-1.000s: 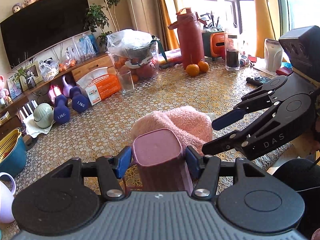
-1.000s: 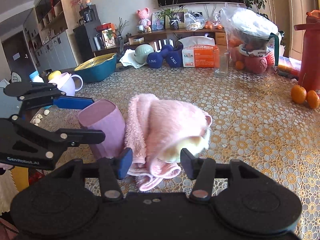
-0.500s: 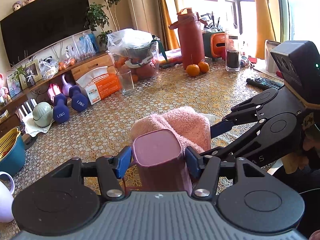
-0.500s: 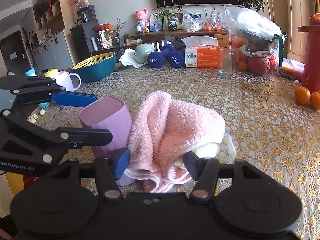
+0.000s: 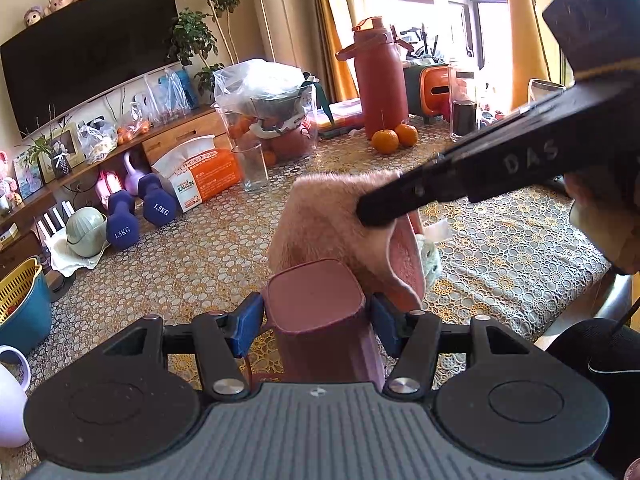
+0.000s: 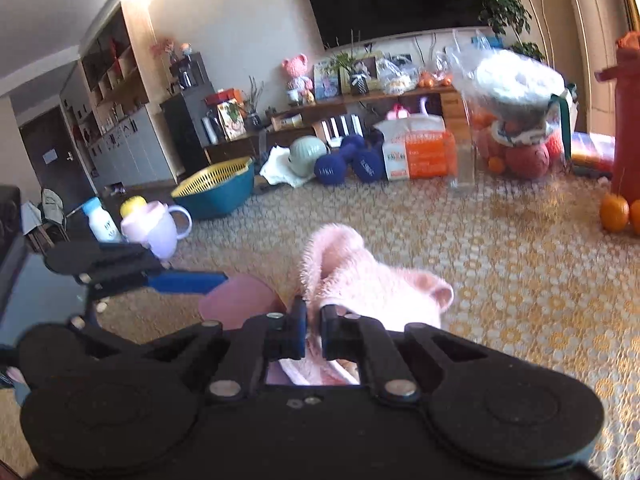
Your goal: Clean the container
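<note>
A mauve square container (image 5: 316,300) stands upright on the patterned table, and my left gripper (image 5: 316,318) is shut on its sides with its blue pads. Just behind it hangs a pink fluffy cloth (image 5: 332,216), lifted off the table. My right gripper (image 6: 314,330) is shut on that pink cloth (image 6: 372,292), whose folds bulge out past the fingers. In the right wrist view the container (image 6: 240,304) sits to the left of the cloth, with my left gripper's blue finger (image 6: 188,282) along it. The container's inside is hidden.
On the table (image 5: 516,248) stand a drinking glass (image 5: 252,168), a bagged basket of fruit (image 5: 272,116), a red flask (image 5: 378,80), two oranges (image 5: 394,138), blue dumbbells (image 5: 138,216) and a tissue box (image 5: 200,178). A teal basin (image 6: 216,190) and a lilac mug (image 6: 160,228) sit left.
My right gripper went from open around the cloth to shut on it and lifted it above the table. The left gripper still holds the container in the same place.
</note>
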The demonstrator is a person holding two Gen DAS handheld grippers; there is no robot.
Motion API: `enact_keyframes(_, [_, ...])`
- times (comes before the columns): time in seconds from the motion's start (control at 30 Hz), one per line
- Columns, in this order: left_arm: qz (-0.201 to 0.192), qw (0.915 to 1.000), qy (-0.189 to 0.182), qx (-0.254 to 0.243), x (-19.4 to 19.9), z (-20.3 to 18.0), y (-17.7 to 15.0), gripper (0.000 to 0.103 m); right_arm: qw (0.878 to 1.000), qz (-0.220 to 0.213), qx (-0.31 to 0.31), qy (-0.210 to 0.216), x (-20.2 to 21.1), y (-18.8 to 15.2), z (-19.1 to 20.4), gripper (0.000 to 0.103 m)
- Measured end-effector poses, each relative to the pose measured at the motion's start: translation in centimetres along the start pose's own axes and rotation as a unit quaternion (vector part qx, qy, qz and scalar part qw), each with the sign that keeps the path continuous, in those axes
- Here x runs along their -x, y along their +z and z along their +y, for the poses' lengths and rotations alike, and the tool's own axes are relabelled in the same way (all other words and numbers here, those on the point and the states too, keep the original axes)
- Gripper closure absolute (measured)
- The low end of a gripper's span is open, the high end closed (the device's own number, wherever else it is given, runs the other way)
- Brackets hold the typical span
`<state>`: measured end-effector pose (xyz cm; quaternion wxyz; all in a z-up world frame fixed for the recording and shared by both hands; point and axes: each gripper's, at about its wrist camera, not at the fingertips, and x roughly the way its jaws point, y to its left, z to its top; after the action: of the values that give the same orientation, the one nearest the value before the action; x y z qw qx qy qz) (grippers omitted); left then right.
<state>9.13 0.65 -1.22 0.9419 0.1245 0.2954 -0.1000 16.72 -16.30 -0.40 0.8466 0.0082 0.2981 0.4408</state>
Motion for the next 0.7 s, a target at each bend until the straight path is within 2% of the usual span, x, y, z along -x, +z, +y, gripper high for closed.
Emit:
enact_keyframes(0.1, [-0.001,1.0,0.003,-0.003,0.0,-0.2,0.0,0.045,0.999,-0.006,0.023,0.031,0.8,1.6,1.8,0.097])
enact_keyframes(0.2, [0.0,1.0,0.003,-0.003,0.0,-0.2,0.1,0.045,0.997,0.02,0.053,0.049,-0.4,1.7,4.0,0.097])
enact_keyframes(0.33, [0.0,1.0,0.004,0.0,0.0,-0.1,0.1,0.045,0.995,0.052,0.075,0.043,-2.6,1.0,4.9,0.097])
enact_keyframes(0.47, [-0.002,1.0,0.006,-0.003,-0.1,0.0,0.1,0.045,0.997,0.039,0.068,0.027,-3.4,1.3,4.2,0.098])
enact_keyframes(0.63, [-0.003,1.0,0.005,-0.005,-0.1,-0.1,0.2,0.045,0.998,0.012,0.049,-0.023,-2.4,1.7,2.9,0.097])
enact_keyframes(0.7, [-0.003,1.0,0.003,-0.002,-0.1,0.0,0.2,0.045,1.0,0.009,0.028,0.004,-1.2,1.7,2.1,0.097])
